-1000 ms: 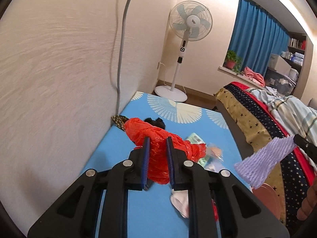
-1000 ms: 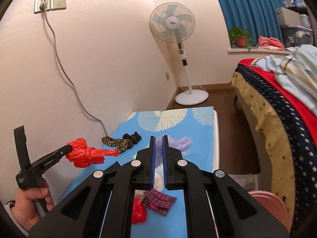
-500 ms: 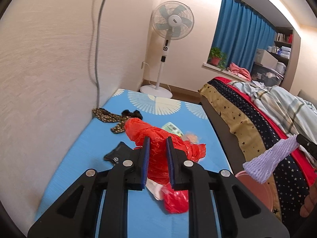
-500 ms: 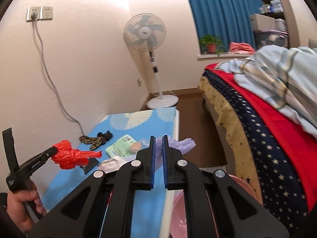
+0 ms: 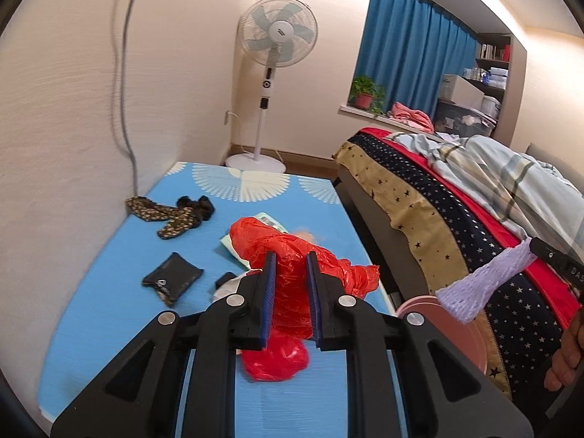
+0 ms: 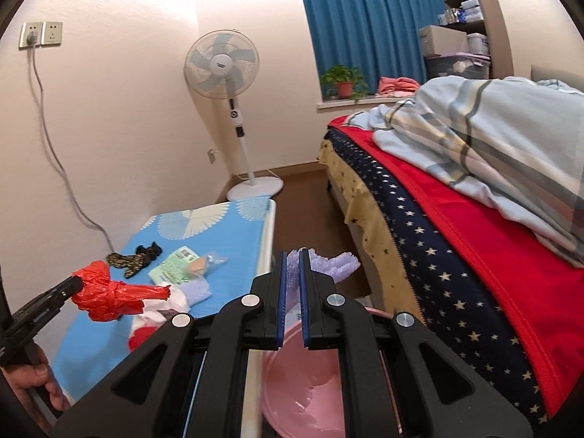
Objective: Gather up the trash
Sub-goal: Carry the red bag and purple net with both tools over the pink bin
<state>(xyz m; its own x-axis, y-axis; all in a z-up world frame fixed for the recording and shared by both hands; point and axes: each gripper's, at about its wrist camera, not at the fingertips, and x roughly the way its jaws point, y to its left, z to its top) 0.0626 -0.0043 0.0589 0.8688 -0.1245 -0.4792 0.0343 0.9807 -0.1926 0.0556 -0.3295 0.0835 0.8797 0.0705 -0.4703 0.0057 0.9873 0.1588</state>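
Observation:
My left gripper (image 5: 290, 255) is shut on a crumpled red plastic bag (image 5: 292, 292) and holds it above the blue mat (image 5: 109, 310); it also shows in the right wrist view (image 6: 109, 294). My right gripper (image 6: 292, 255) is shut on a purple foam net (image 6: 328, 264), seen in the left wrist view (image 5: 481, 288) too, and holds it over the pink bin (image 6: 299, 394). On the mat lie another red bag (image 5: 275, 359), a black wrapper (image 5: 171, 281), a green packet (image 6: 175, 264) and white paper (image 6: 171, 303).
Patterned and black socks (image 5: 171, 213) lie at the mat's far left. A bed with a starred cover (image 6: 456, 273) runs along the right. A standing fan (image 6: 233, 109) is at the far wall. A grey cable (image 6: 54, 153) hangs down the left wall.
Both grippers have swung right with their loads. The purple net now hangs above the pink bin, and the red bag has moved toward the mat's right edge.

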